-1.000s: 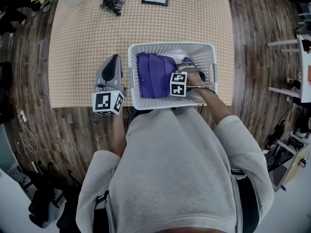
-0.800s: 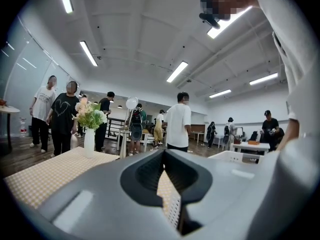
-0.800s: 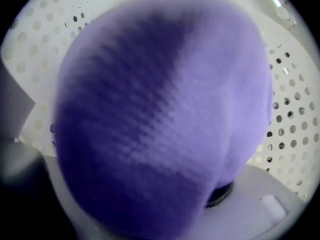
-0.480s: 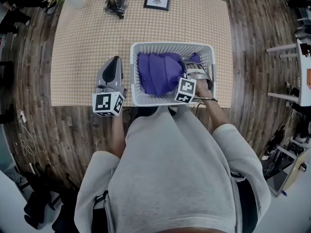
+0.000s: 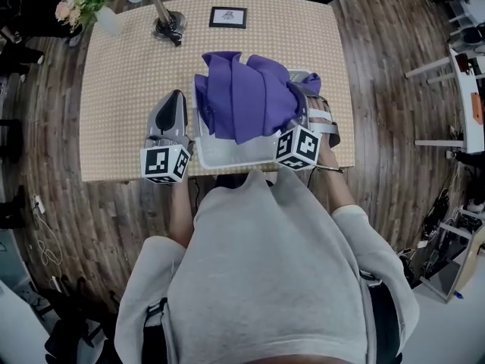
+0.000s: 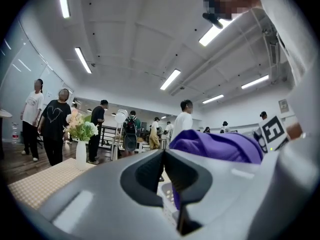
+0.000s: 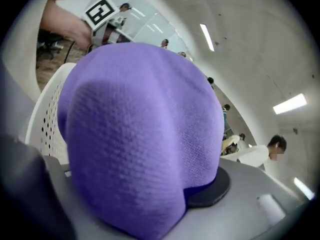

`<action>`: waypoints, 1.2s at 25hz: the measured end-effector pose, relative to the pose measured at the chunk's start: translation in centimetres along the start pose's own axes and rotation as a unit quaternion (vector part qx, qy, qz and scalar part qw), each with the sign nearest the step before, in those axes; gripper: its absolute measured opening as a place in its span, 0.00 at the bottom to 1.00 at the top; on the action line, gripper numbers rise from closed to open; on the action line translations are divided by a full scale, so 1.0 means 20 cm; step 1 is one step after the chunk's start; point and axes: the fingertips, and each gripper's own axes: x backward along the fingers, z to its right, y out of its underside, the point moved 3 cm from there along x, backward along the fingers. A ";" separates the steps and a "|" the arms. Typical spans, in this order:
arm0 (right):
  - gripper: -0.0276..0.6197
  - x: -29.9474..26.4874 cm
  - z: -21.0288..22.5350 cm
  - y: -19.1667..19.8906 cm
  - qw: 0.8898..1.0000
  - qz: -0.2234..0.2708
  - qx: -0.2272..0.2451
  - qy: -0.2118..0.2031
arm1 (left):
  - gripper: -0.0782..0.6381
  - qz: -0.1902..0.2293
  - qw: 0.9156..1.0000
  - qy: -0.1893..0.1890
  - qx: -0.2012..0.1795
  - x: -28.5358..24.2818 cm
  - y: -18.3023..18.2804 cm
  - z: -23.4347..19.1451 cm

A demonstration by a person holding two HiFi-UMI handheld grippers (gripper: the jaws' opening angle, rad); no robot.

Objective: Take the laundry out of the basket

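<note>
A purple garment hangs in a bunch above the white plastic basket, covering most of it. My right gripper is at the basket's right side, shut on the garment's right edge. In the right gripper view the purple cloth fills the space between the jaws and hides the basket's inside. My left gripper rests on the table just left of the basket, its jaws shut with nothing between them. In the left gripper view the garment rises above the basket rim.
The basket stands at the near edge of a table with a checked cloth. At the far edge are a flower vase, a lamp base and a small framed card. Several people stand in the room beyond.
The purple garment lay inside the basket before; now the right gripper has raised it above the rim. The left gripper has stayed beside the basket.
</note>
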 end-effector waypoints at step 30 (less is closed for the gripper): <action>0.53 0.34 0.03 -0.22 0.788 0.364 -0.456 -0.198 | 0.12 -0.004 0.997 -0.056 -0.057 0.31 -0.14 0.27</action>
